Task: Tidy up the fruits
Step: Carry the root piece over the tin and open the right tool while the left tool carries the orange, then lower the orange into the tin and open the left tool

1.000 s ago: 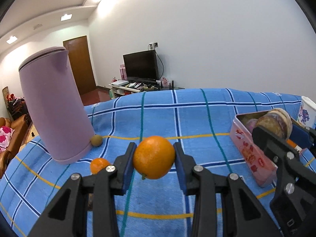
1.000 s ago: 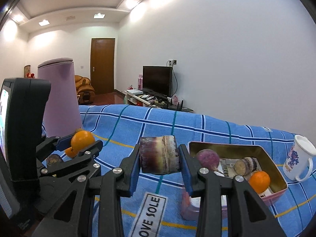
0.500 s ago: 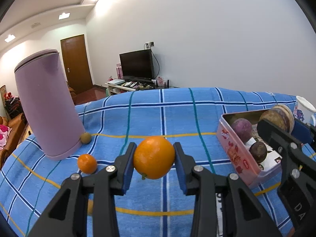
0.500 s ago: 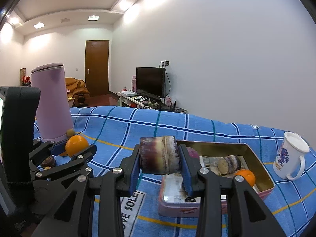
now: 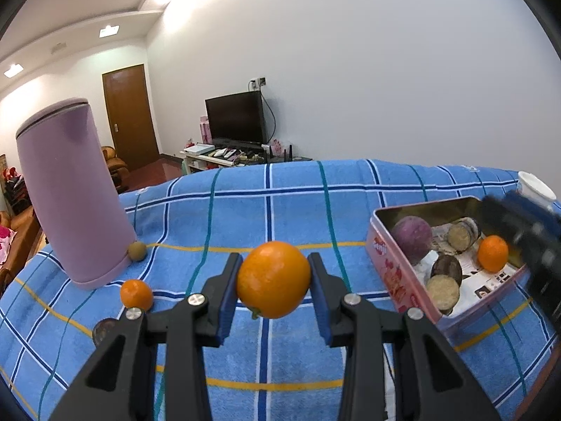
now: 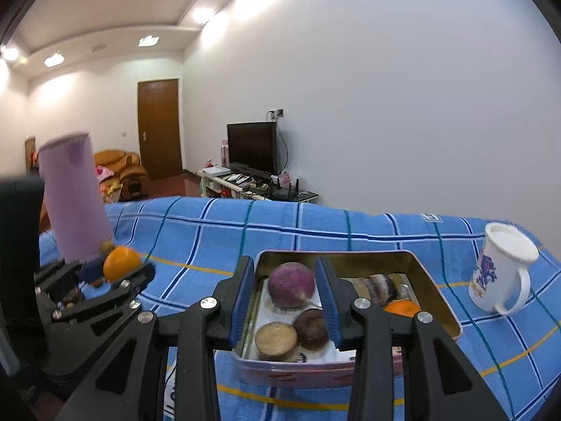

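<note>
Left gripper [image 5: 273, 279] clamps orange [image 5: 273, 279]; right gripper [image 6: 284, 294] gapes empty over tin [image 6: 436, 296]. Next: carry orange into tin.

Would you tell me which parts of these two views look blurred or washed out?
Left wrist view: the right gripper at the right edge is motion-smeared; the held orange is sharp. Right wrist view: the purple canister is slightly blurred, and ceiling lights glare.

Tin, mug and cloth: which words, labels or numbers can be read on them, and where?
Tin, side: red logo, too blurred to read.
Mug: blue print, no legible words.
Cloth, small label at the far edge: too small to read.
Paper in the tin: print too small.
</note>
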Demonstrator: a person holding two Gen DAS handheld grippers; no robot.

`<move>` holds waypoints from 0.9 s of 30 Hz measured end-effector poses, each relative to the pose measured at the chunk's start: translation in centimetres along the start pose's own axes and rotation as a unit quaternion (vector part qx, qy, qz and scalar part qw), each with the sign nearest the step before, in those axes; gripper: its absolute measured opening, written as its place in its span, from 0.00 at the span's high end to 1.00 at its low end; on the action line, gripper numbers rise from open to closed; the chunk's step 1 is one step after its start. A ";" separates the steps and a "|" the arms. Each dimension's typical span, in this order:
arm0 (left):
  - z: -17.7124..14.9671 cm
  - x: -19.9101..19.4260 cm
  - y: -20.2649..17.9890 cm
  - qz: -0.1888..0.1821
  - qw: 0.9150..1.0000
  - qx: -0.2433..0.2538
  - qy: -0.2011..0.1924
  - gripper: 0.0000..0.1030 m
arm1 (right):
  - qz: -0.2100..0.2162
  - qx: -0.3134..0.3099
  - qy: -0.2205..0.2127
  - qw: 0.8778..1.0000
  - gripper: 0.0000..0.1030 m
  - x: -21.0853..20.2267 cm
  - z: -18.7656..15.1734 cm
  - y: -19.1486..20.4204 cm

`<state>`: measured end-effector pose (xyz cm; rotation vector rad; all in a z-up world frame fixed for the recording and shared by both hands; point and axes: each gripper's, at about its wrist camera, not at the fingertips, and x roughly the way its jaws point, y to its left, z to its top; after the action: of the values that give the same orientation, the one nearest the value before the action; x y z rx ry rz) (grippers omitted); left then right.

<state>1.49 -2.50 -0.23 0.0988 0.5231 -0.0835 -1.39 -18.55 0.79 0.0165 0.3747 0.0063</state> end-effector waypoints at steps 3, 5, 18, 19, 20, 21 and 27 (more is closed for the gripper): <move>0.0 0.1 0.0 -0.003 1.000 0.000 0.003 0.62 | -0.016 0.014 -0.006 1.000 0.62 -0.1 0.3 -1.8; 0.0 0.0 -0.1 -0.005 1.000 0.001 0.002 0.62 | -0.027 0.026 -0.007 0.999 0.62 -0.3 0.3 -3.1; 1.5 -0.2 -3.4 -0.051 0.999 0.012 -0.006 0.62 | -0.069 0.084 -0.021 0.994 0.62 -1.9 0.6 -9.7; 1.6 -0.2 -3.7 -0.052 0.999 0.013 -0.007 0.62 | -0.071 0.087 -0.022 0.993 0.62 -2.0 0.7 -10.2; 1.8 -0.2 -4.0 -0.054 0.998 0.014 -0.010 0.62 | -0.072 0.090 -0.024 0.993 0.62 -2.1 0.7 -10.6; 2.1 -0.2 -4.5 -0.058 0.998 0.015 -0.013 0.62 | -0.073 0.093 -0.026 0.993 0.62 -2.3 0.8 -11.0; 2.8 0.2 -8.5 -0.078 0.996 0.034 -0.013 0.62 | -0.088 0.106 -0.040 0.990 0.62 -3.3 1.1 -13.1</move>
<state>2.18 -11.23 1.49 0.1224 0.5011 -0.2544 -4.01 -31.74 2.79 0.1940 0.2941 -0.2087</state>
